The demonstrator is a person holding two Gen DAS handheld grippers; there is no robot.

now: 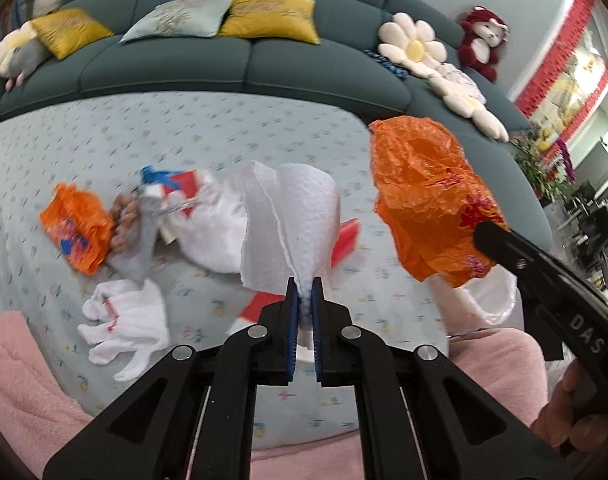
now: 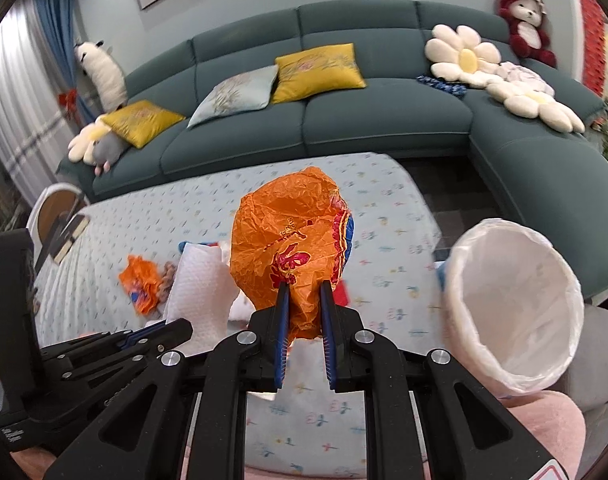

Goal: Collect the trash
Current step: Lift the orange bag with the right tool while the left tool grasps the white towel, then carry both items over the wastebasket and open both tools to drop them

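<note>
My left gripper (image 1: 304,285) is shut on a white paper towel (image 1: 292,224) and holds it above the table; the towel also shows in the right wrist view (image 2: 200,284). My right gripper (image 2: 304,288) is shut on a crumpled orange plastic bag (image 2: 292,240), lifted above the table, also seen in the left wrist view (image 1: 423,196). A bin lined with a white bag (image 2: 511,304) stands to the right of the orange bag, its mouth tilted toward me. More trash lies on the table: an orange wrapper (image 1: 76,232), a crumpled white tissue (image 1: 124,320), red and white packaging (image 1: 184,188).
The table has a pale blue flowered cloth (image 1: 224,132). A teal sofa (image 2: 343,112) with cushions and plush toys stands behind it. A pink fleece (image 1: 20,380) lies at the near edge. A chair (image 2: 60,212) stands at the table's left end.
</note>
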